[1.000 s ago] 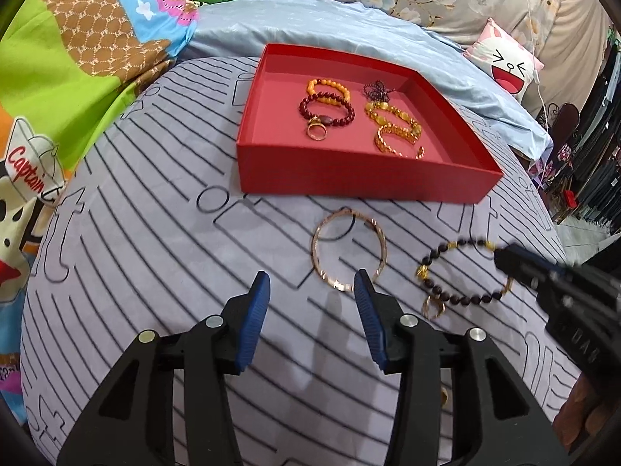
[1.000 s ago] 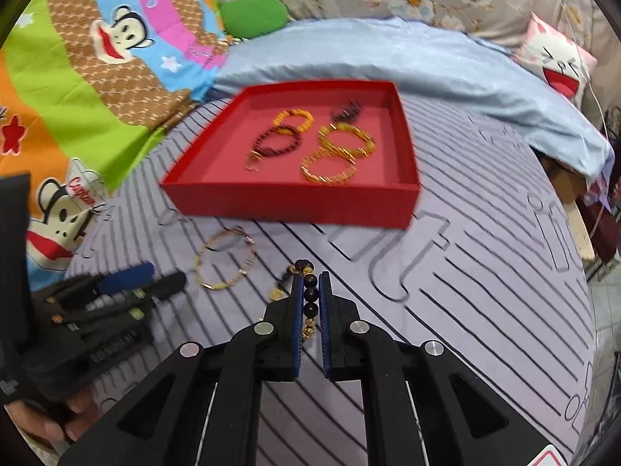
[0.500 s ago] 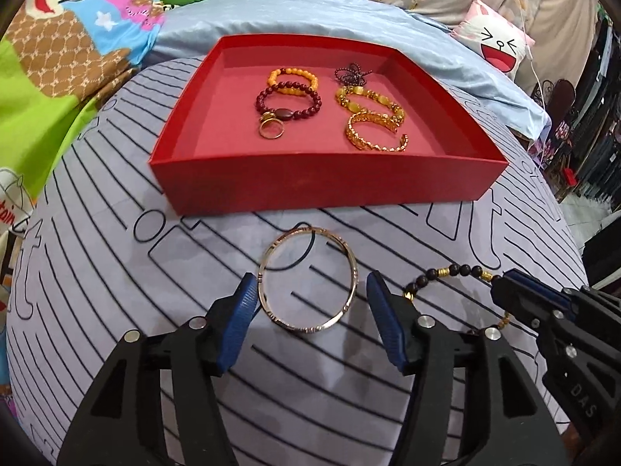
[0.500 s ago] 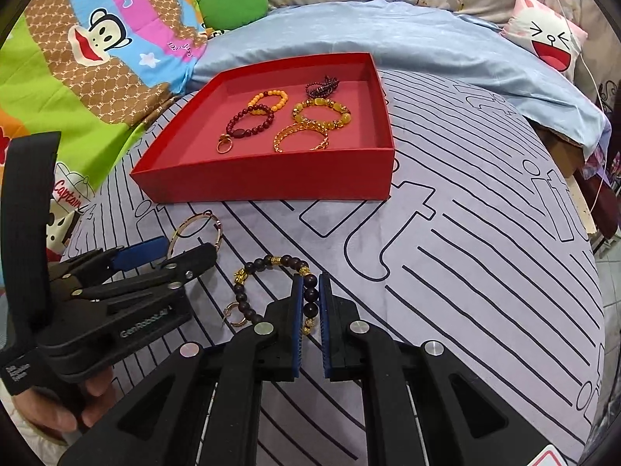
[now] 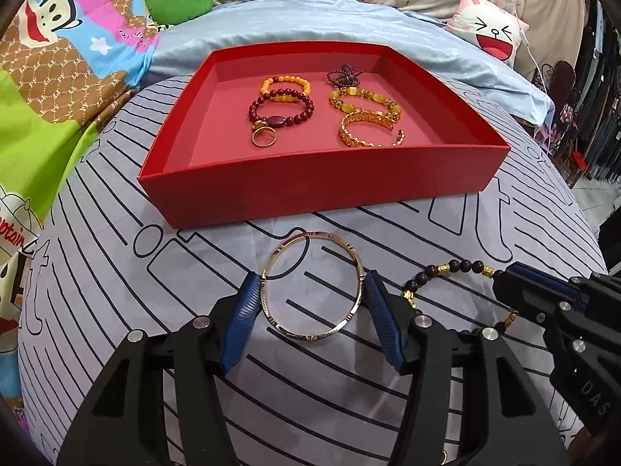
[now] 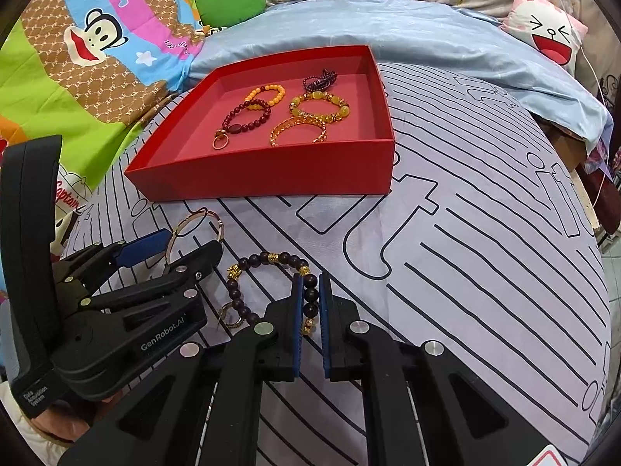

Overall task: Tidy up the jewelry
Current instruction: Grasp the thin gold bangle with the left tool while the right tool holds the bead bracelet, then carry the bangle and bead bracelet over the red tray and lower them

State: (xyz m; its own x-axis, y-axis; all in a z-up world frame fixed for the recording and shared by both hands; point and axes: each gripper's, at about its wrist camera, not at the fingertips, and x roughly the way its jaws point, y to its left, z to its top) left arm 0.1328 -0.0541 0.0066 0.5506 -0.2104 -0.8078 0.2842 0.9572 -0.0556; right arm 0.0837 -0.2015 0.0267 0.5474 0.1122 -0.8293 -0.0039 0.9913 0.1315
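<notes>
A thin rose-gold bangle (image 5: pixel 315 235) lies flat on the striped grey bedspread in front of the red tray (image 5: pixel 310 198). My left gripper (image 5: pixel 310 281) straddles it, one blue pad close to each side of the rim, and its jaws are closing. To its right, my right gripper (image 6: pixel 310 283) is shut on a dark bead bracelet with gold beads (image 6: pixel 271 258), which still rests on the cloth. In the right wrist view the left gripper (image 6: pixel 192 242) and the bangle (image 6: pixel 217 219) sit at the left. The tray (image 6: pixel 271 176) holds several bracelets and a ring.
A cartoon blanket (image 5: pixel 46 89) lies to the left and a light blue sheet (image 5: pixel 310 19) behind the tray. A white face pillow (image 5: pixel 493 35) sits at the back right. The bed drops off at the right edge (image 6: pixel 582 202).
My left gripper came forward and opened wider, so the bangle that lay ahead of it now sits between its pads. The right gripper stayed shut on the bead bracelet.
</notes>
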